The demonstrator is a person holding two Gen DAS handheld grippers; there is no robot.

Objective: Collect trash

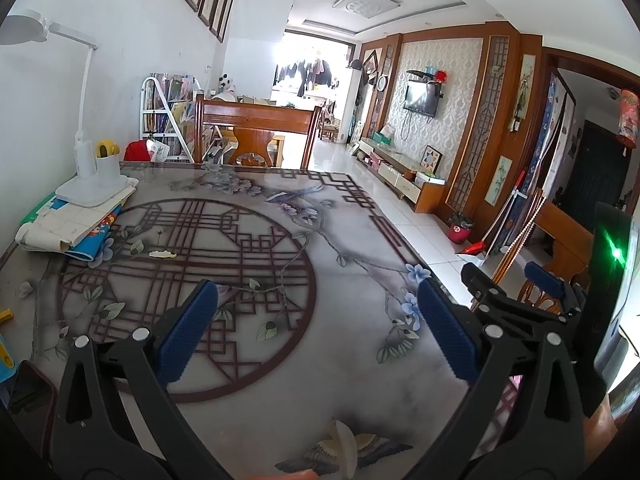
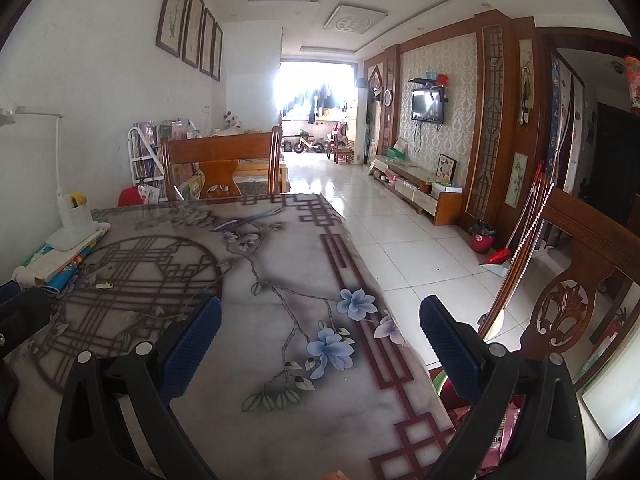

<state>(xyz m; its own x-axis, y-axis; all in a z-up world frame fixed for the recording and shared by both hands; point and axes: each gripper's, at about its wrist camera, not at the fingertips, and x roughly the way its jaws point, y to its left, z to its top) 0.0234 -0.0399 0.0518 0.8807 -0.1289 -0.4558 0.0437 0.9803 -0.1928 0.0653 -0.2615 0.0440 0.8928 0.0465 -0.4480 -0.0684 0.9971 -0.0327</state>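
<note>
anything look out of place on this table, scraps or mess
Yes. A small pale crumpled scrap lies loose on the patterned table, just right of the stack of papers under the desk lamp. A curled pale peel-like piece sits at the near edge. Both grippers, left and right, are open and empty.

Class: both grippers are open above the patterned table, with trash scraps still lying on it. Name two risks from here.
1. The small pale crumpled scrap lies flat on the glossy patterned tabletop; the left gripper may slide over it.
2. It sits near the stacked papers under the white desk lamp, which could be snagged.
</note>
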